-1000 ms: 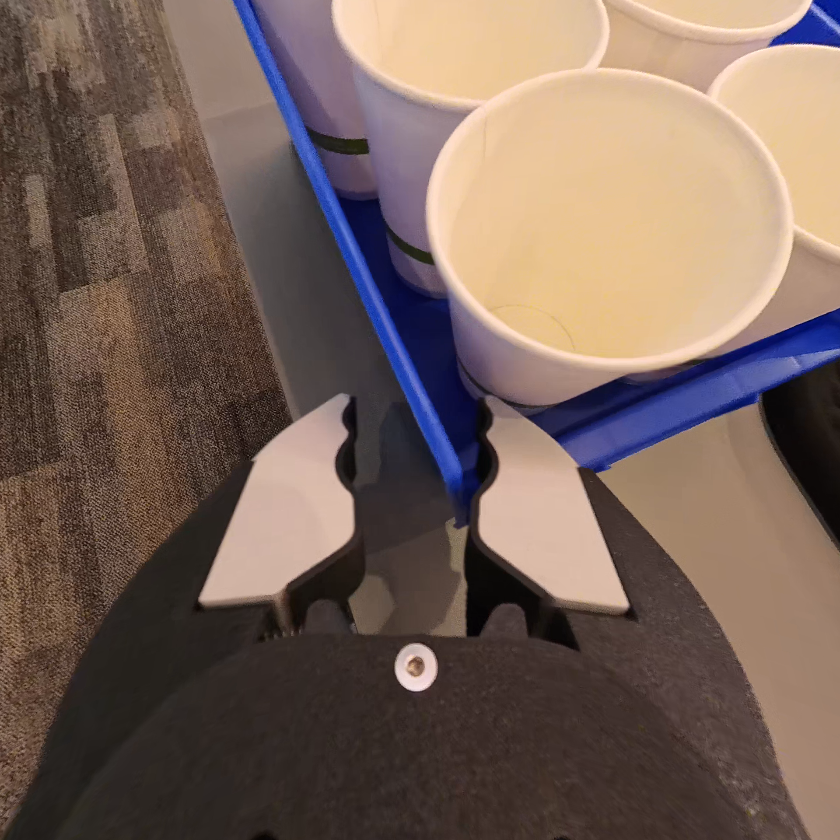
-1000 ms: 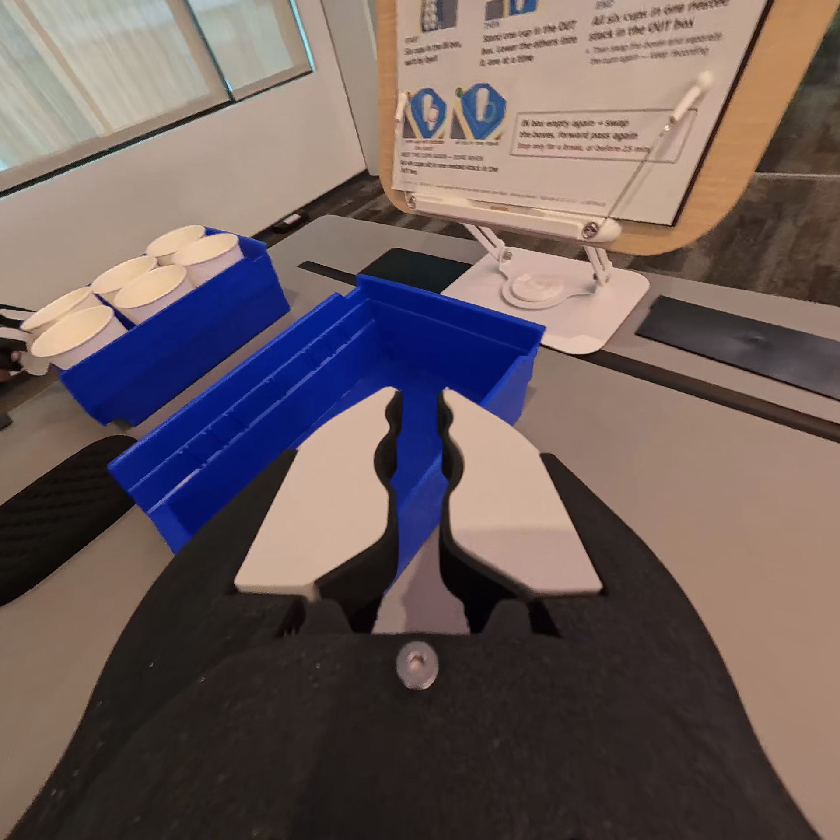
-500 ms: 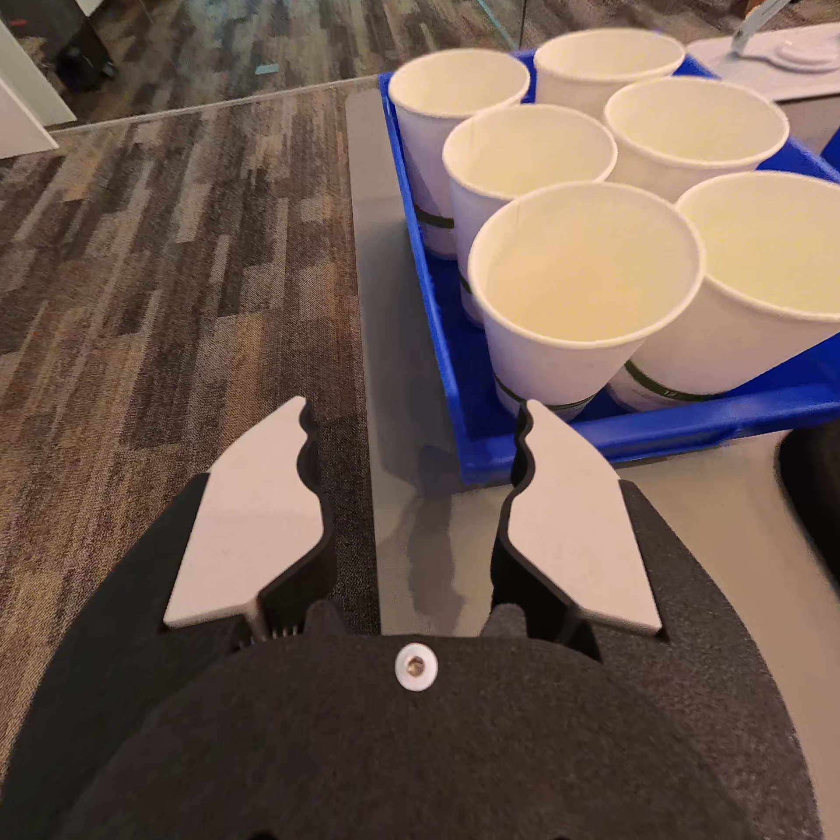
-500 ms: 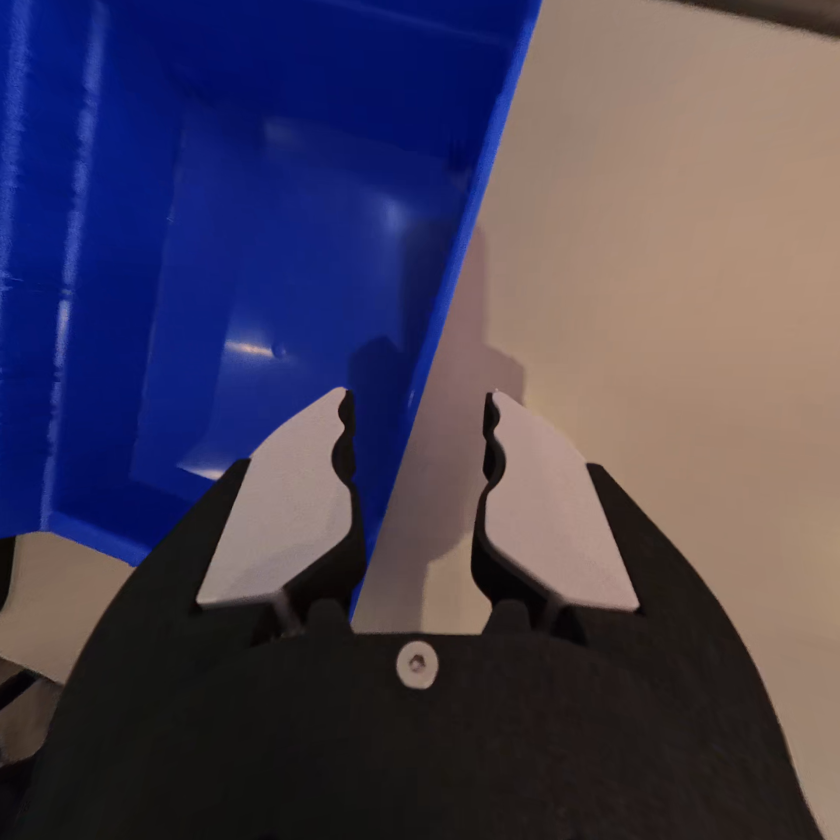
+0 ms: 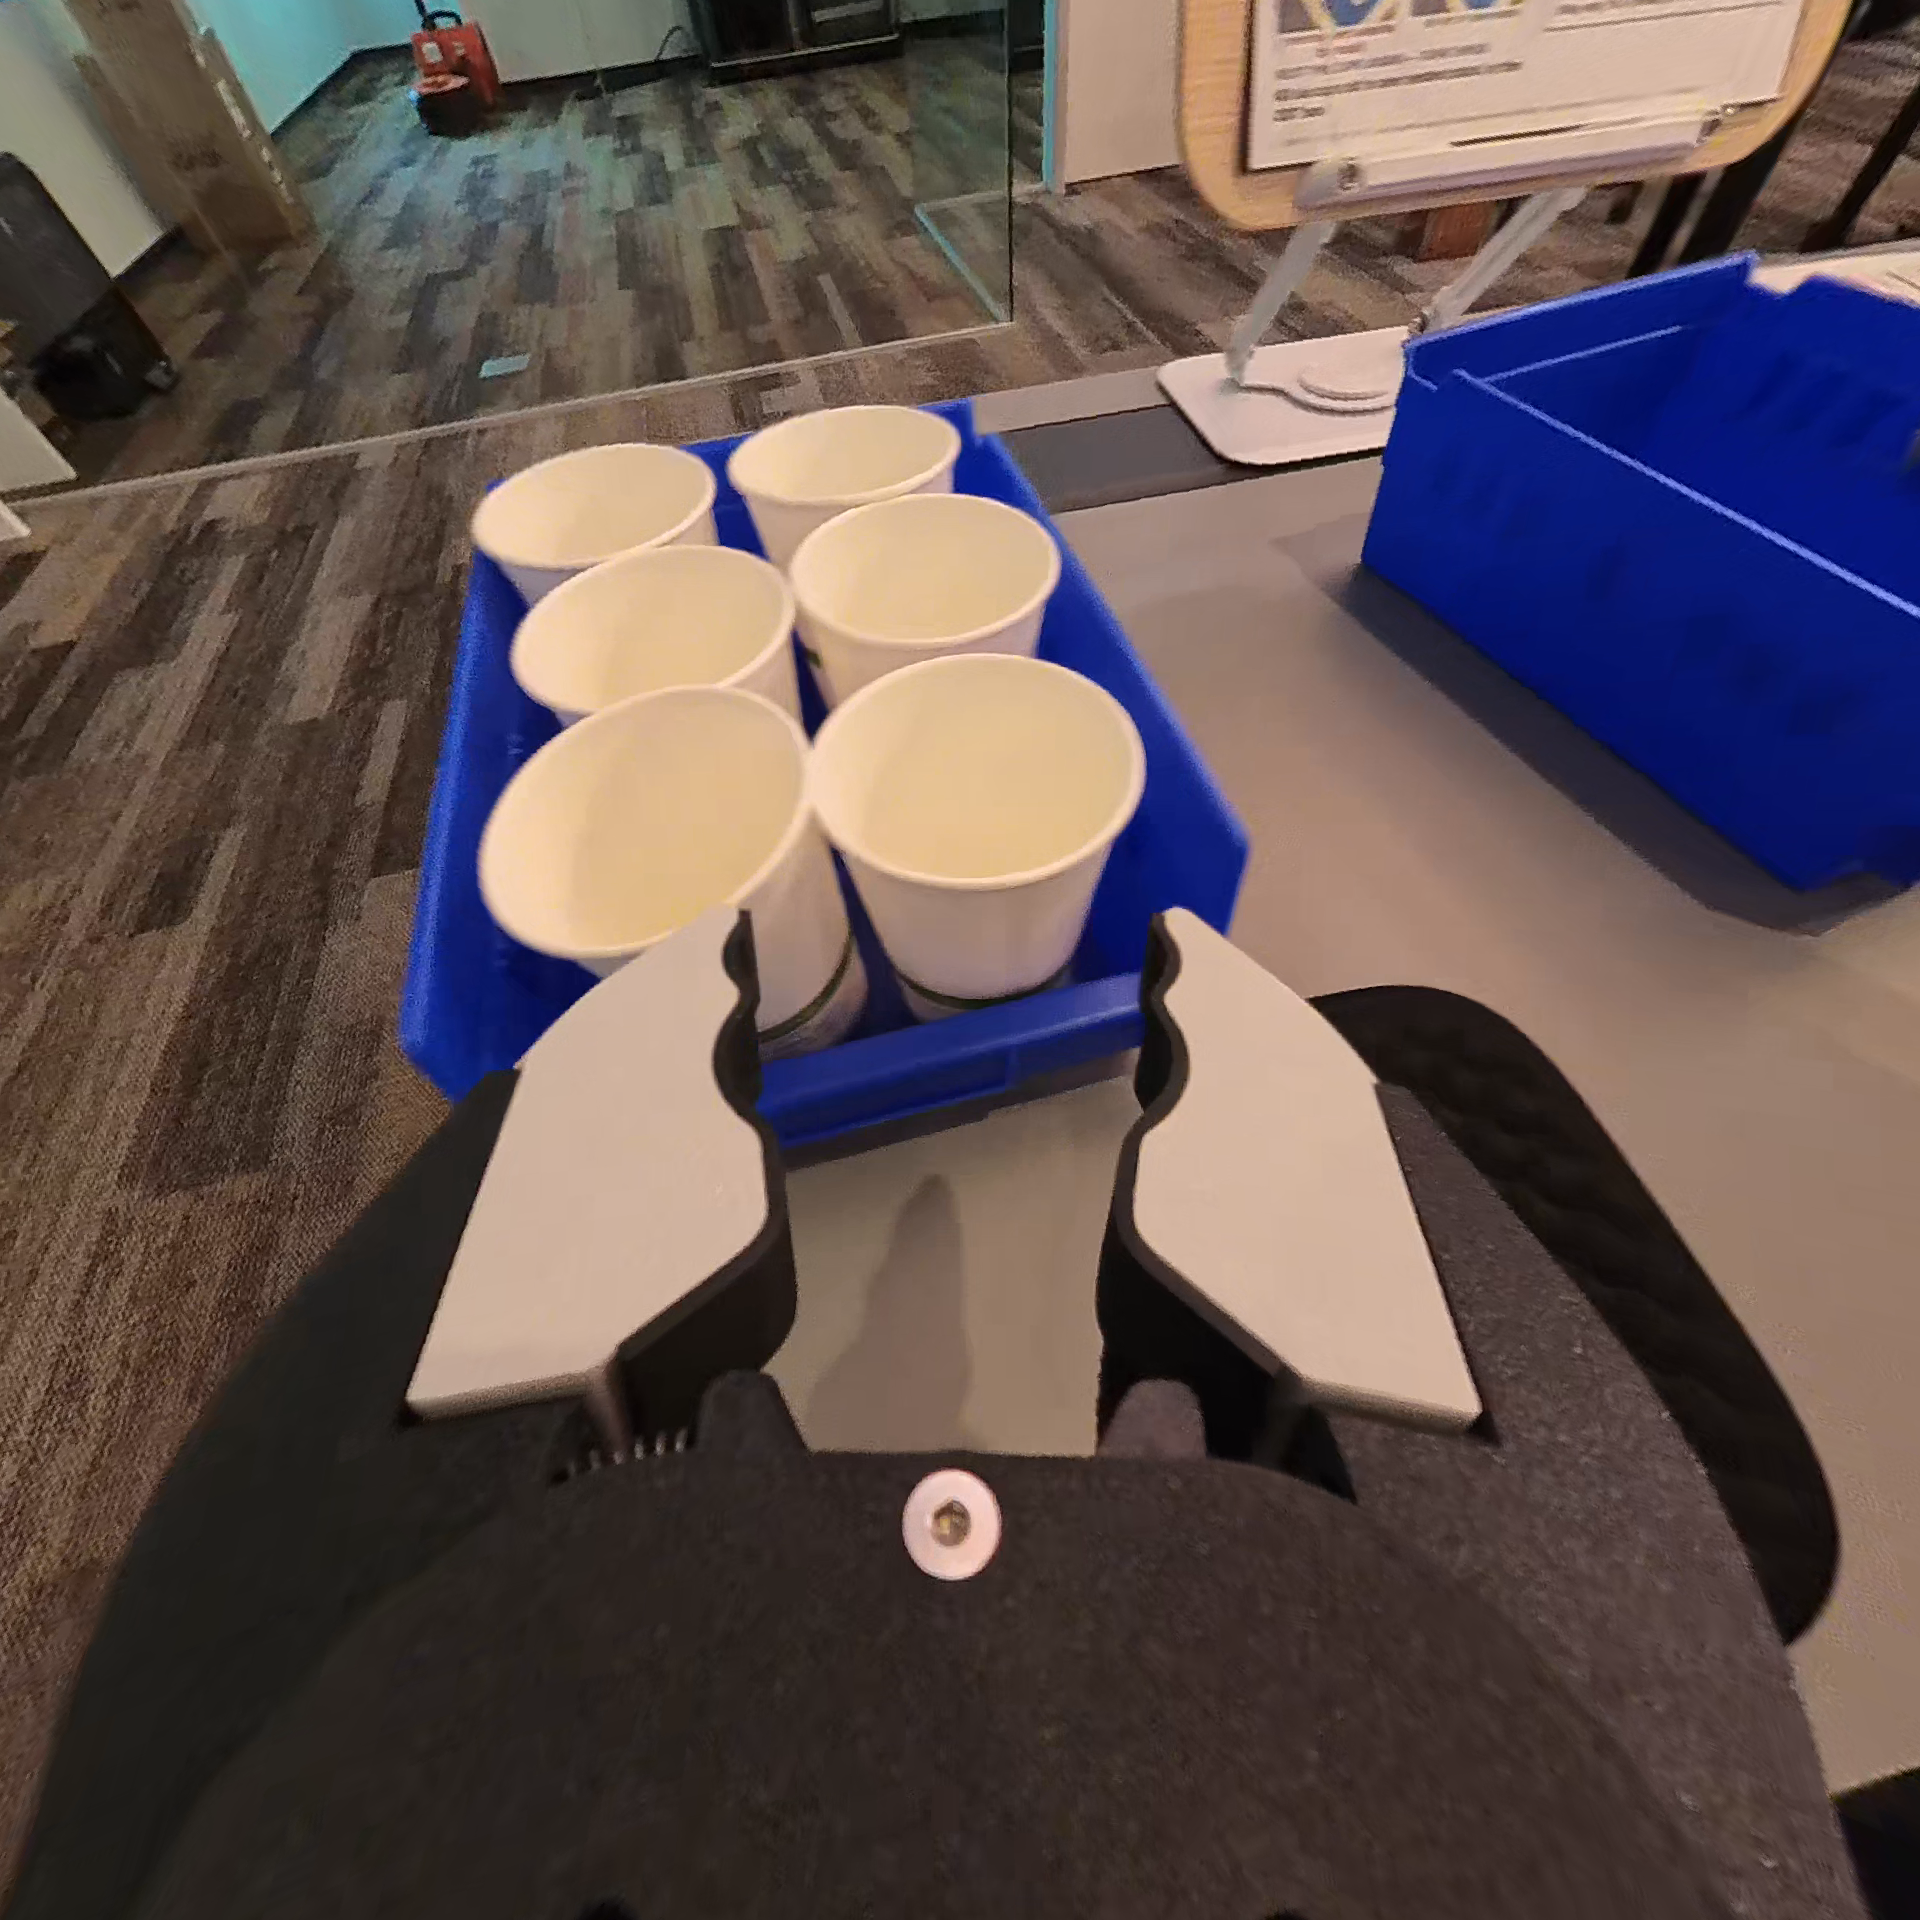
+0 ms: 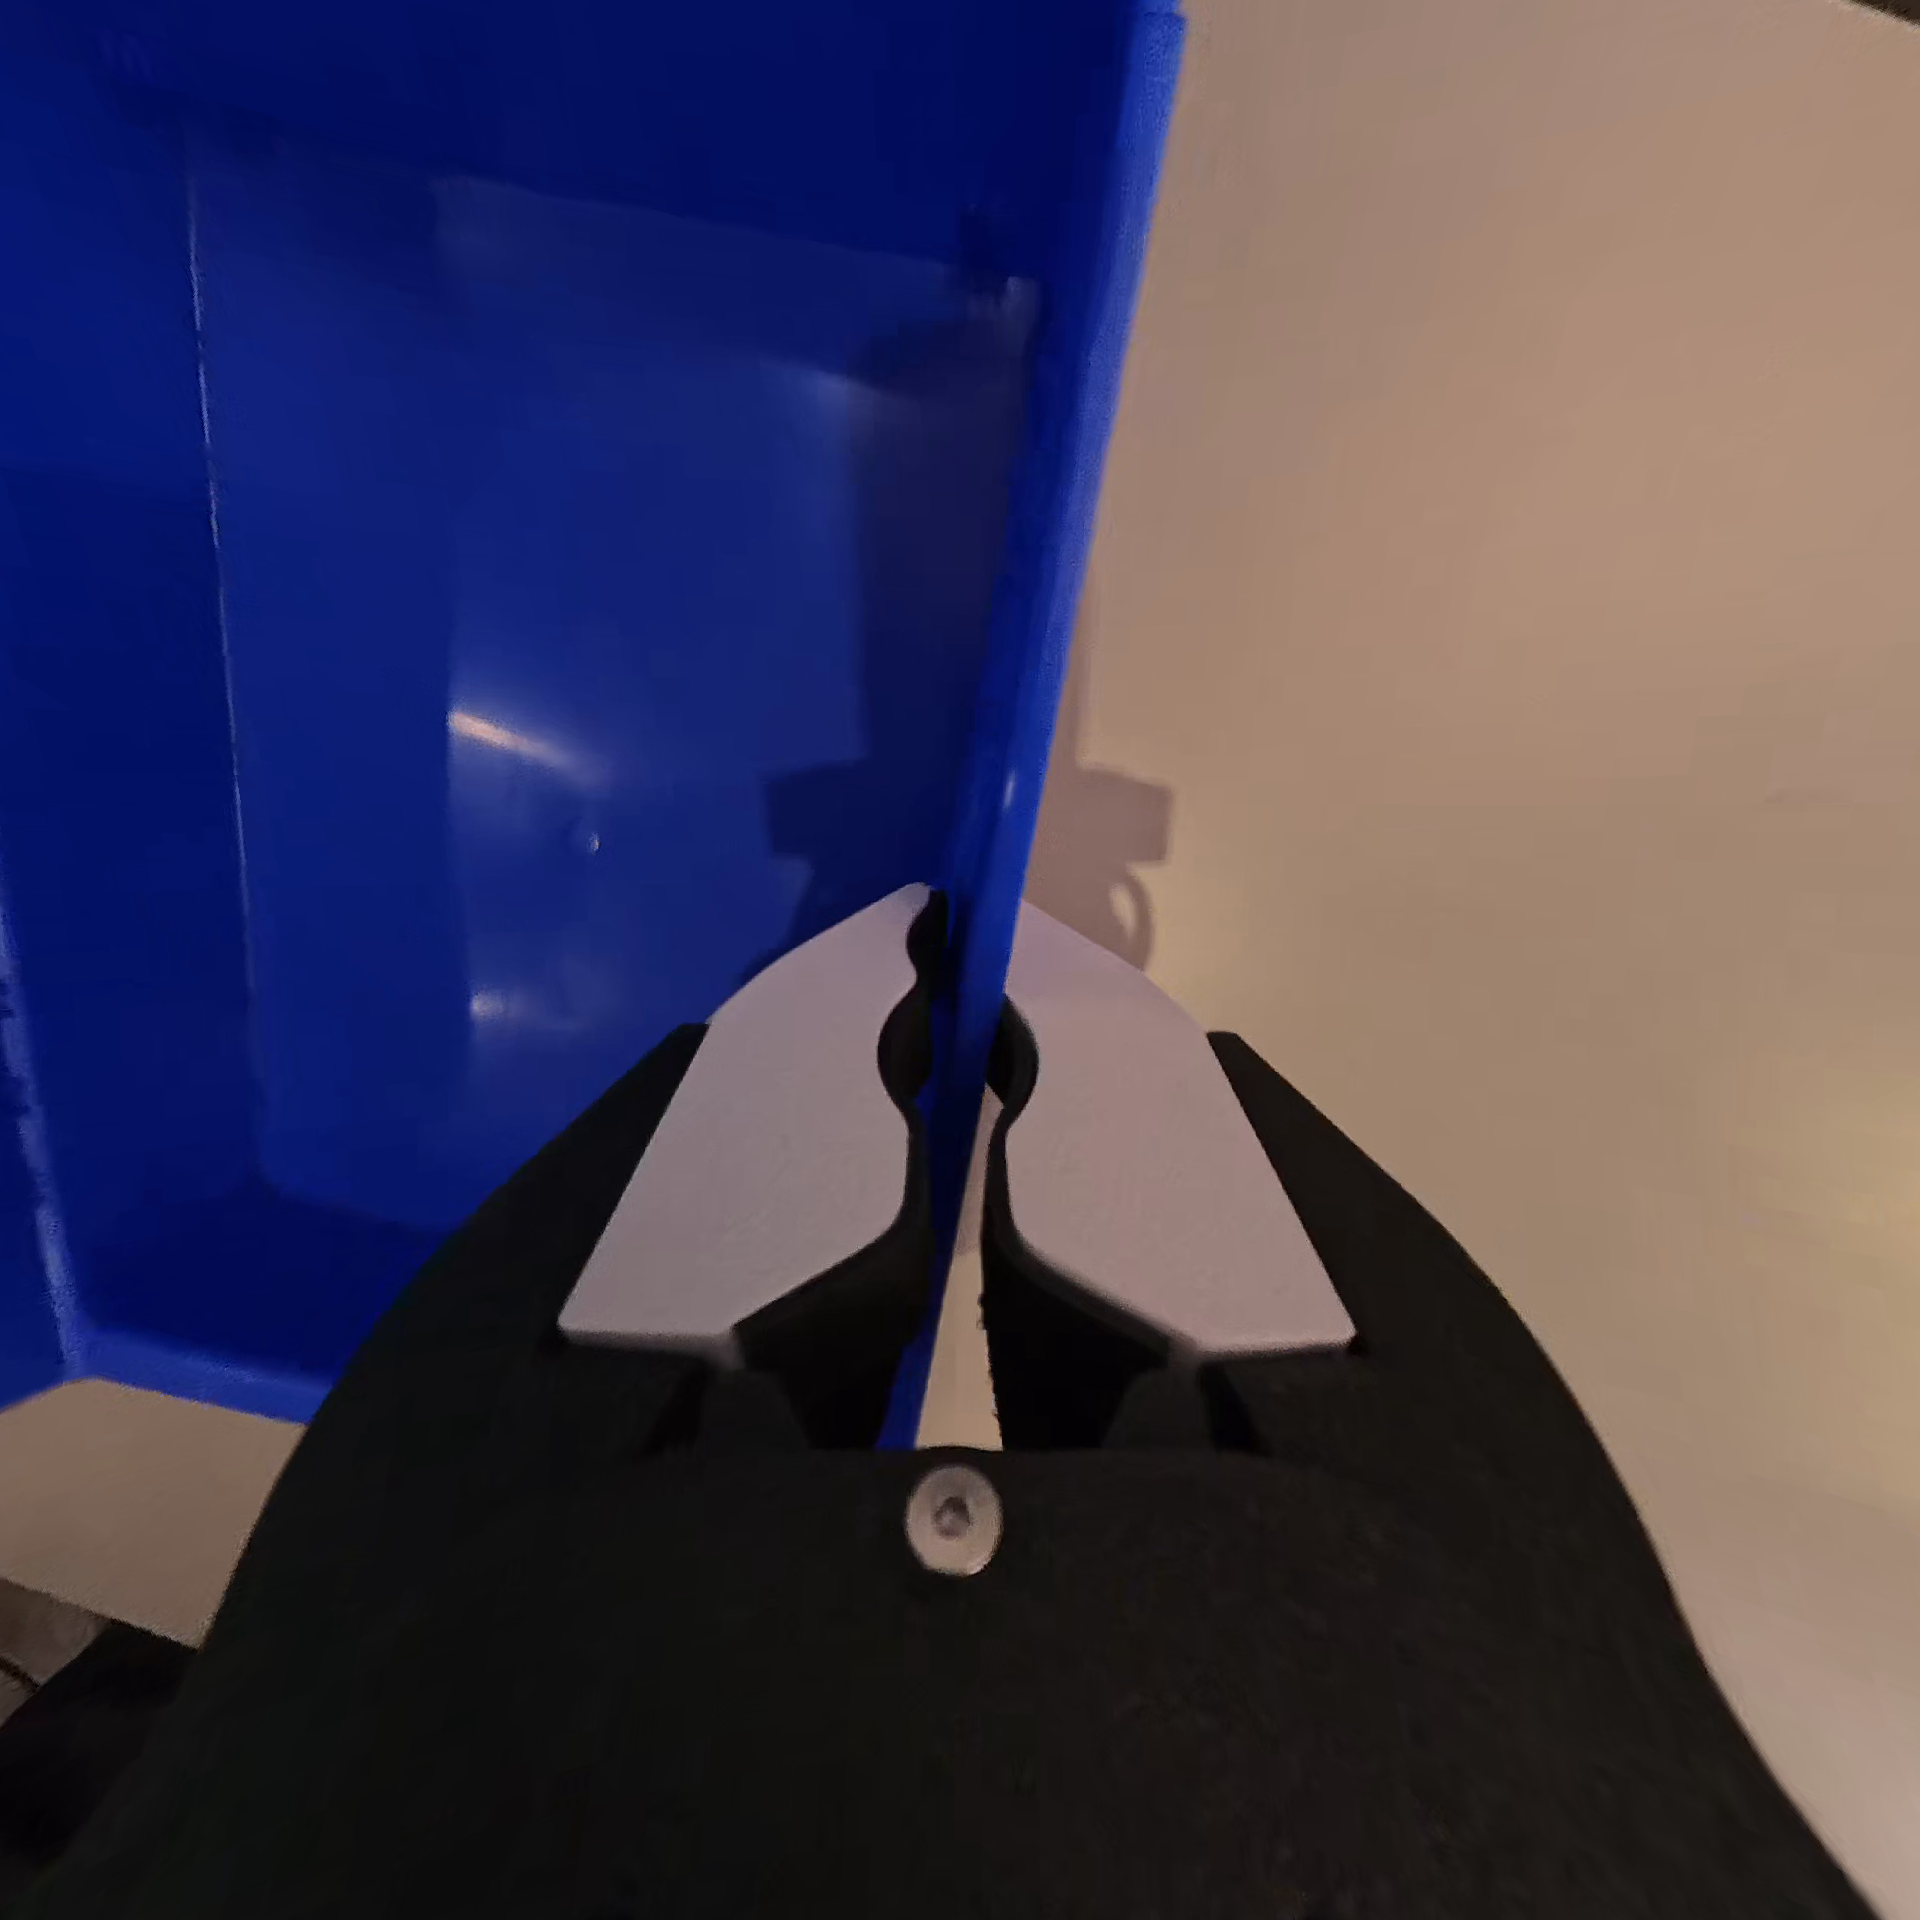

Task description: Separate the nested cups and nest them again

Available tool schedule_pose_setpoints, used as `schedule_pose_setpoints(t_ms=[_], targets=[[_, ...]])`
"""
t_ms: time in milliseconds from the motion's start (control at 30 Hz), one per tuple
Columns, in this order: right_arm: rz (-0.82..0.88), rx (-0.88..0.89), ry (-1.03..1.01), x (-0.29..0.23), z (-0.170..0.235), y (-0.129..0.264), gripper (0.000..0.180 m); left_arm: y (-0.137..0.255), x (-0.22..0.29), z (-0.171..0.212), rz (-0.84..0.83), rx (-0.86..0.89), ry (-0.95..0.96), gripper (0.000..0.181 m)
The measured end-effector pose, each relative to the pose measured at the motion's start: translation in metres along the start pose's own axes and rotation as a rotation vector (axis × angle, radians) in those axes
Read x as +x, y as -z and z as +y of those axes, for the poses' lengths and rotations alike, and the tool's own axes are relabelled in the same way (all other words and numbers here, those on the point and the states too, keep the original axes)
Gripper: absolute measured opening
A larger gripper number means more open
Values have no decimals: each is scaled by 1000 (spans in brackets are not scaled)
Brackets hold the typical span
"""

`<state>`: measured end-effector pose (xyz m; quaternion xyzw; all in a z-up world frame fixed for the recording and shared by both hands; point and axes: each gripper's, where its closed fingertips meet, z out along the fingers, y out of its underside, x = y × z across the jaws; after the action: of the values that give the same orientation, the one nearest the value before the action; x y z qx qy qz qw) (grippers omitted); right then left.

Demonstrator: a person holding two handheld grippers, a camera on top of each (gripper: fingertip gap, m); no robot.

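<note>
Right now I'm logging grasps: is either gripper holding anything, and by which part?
The right gripper is shut on the empty blue bin, pinching its side wall at the rim. The left gripper is open, holding nothing.

The left gripper (image 5: pixel 945 956) was held up high and tipped down a little. Its two grey fingers (image 5: pixel 623 1174) were spread wide apart, and nothing was between them. Its body was black. The right gripper (image 6: pixel 961 914) pointed almost straight down. Its two pale fingers (image 6: pixel 790 1143) were squeezed nearly together, and they pinched the thin wall of the blue bin (image 6: pixel 1039 623), one finger on each side.
</note>
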<state>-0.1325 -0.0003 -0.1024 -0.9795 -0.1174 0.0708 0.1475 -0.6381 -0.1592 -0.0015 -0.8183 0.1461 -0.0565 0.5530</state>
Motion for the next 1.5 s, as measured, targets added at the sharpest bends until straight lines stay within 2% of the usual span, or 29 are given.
schedule_pose_setpoints(t_ms=[233, 433, 700, 1000, 1300, 1500], targets=[[3, -4, -22, 64, 3, 7, 3, 4, 52, 1, 28, -9, -57, 67], [12, 5, -46, 145, 22, 22, 3, 14, 70, 0, 8, -20, -46, 66], [32, 11, -93, 272, 78, 52, 4, 19, 97, -12, -32, -22, -43, 64], [58, 2, -191, 399, 148, 86, 3, -1, 138, -23, -22, -55, -63, 64], [105, 10, -328, 458, 184, 103, 3, -31, 175, -29, 14, -101, -119, 64], [118, 28, -340, 467, 192, 107, 2, -42, 187, -33, 33, -102, -159, 64]])
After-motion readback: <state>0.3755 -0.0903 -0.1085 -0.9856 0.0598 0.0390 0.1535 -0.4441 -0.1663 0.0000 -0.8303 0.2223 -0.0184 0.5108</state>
